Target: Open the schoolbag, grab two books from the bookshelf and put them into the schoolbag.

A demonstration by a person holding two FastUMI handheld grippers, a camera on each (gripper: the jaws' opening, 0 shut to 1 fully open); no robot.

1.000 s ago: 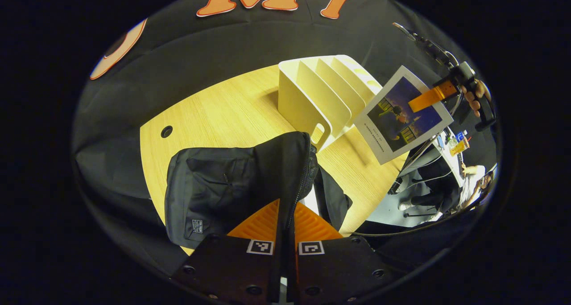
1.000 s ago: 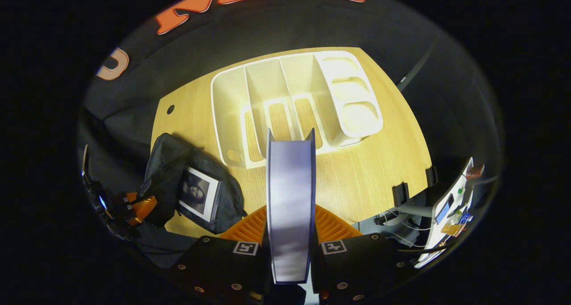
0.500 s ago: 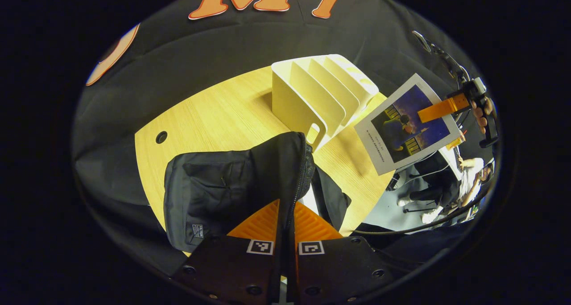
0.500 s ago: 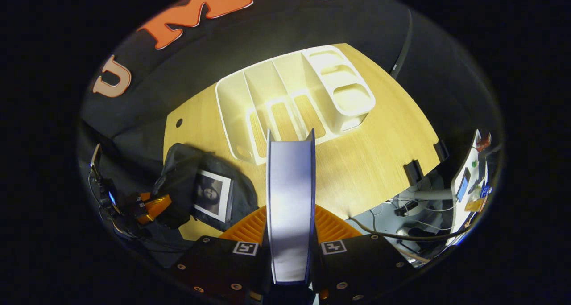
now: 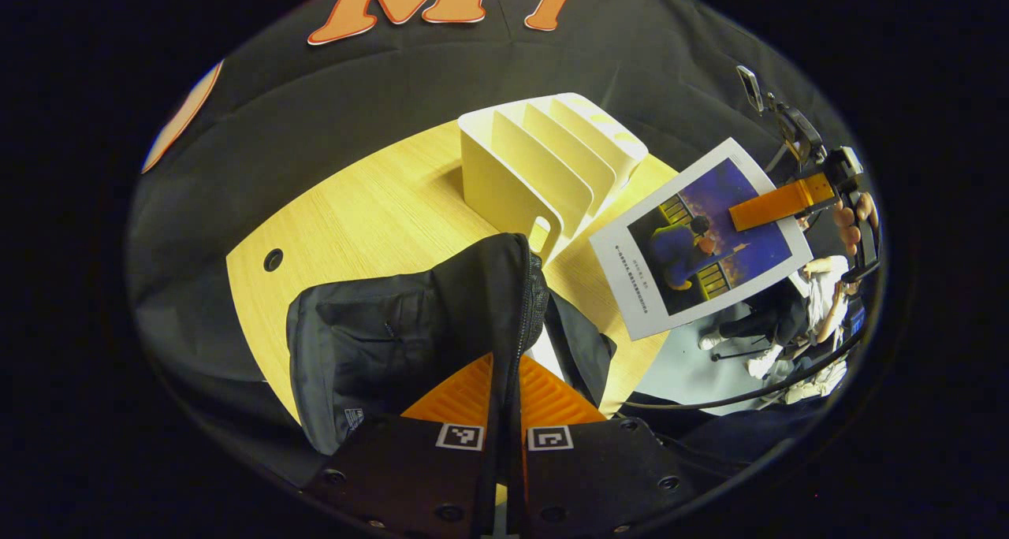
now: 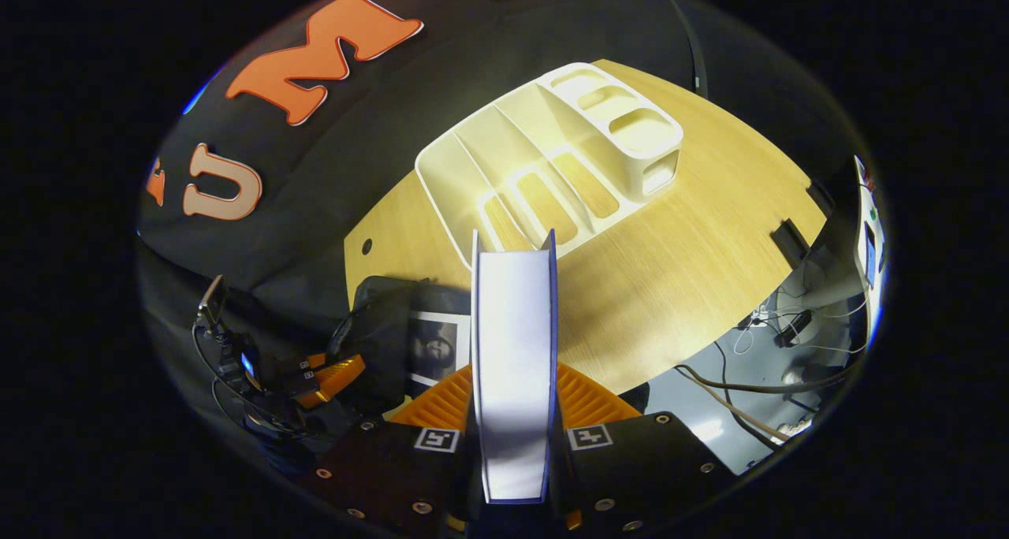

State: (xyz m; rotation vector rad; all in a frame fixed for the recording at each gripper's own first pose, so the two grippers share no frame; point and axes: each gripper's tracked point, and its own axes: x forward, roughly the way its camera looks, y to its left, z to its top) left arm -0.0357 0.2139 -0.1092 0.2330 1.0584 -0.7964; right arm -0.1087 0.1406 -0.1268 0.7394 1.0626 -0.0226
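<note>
White bookshelf (image 6: pixel 552 169) stands beyond the schoolbag (image 5: pixel 410 334).

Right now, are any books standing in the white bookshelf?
No, in the right gripper view all slots of the bookshelf are bare.

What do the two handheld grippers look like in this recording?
Each gripper, left and right, has a dark bolted body carrying two square black-and-white markers, with ribbed finger surfaces ahead. In the left gripper view, the right one has a black frame, handle and cables.
</note>
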